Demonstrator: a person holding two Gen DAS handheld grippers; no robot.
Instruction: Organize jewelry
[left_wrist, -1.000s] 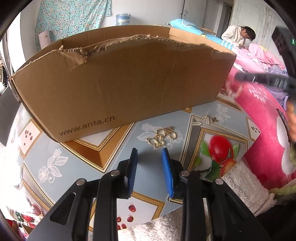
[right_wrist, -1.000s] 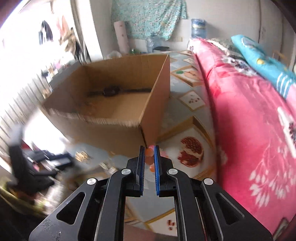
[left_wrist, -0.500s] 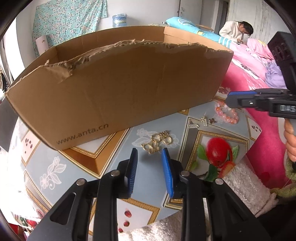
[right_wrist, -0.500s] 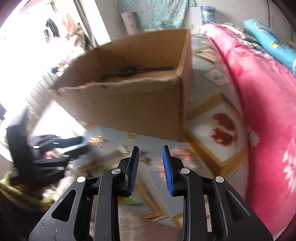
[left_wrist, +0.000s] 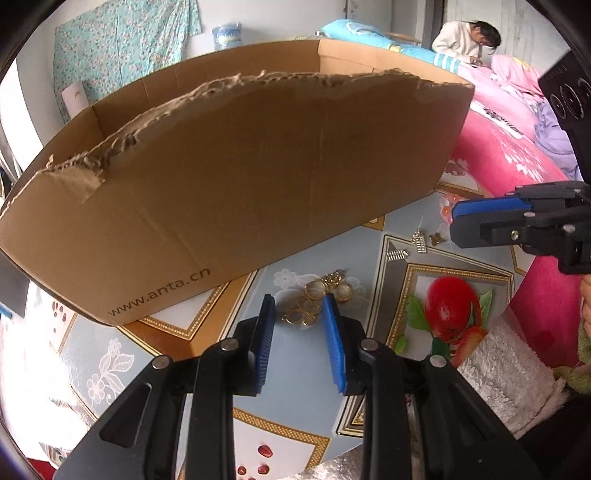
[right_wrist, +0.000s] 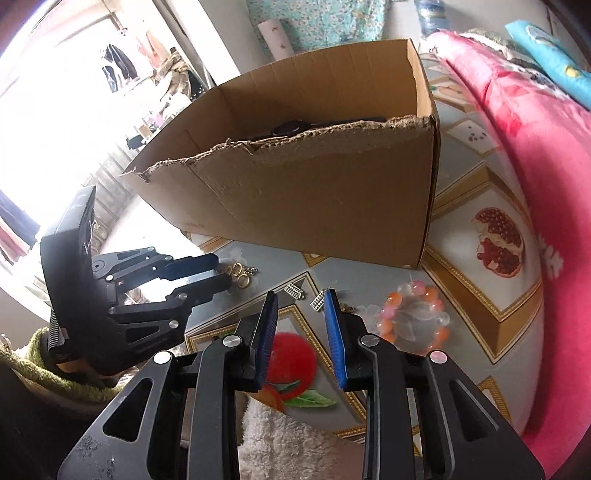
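A cluster of gold rings and chain lies on the patterned tablecloth just beyond my left gripper. That gripper is open, and its blue pads flank the cluster without touching it. Two small silver earrings lie further right. My right gripper is open and empty above the cloth, with one silver earring beside its right fingertip and another just beyond. An orange and clear bead bracelet rests to its right. Behind everything stands a torn cardboard box with a black watch inside.
Each gripper shows in the other's view: the right gripper and the left gripper. A pink bedspread borders the table on the right. A white fluffy cloth lies at the near edge. A person sits far back.
The right gripper's jaws went from nearly shut, with orange beads at their tips, to open, and it tilted down toward the table. The left gripper edged closer to the gold cluster.
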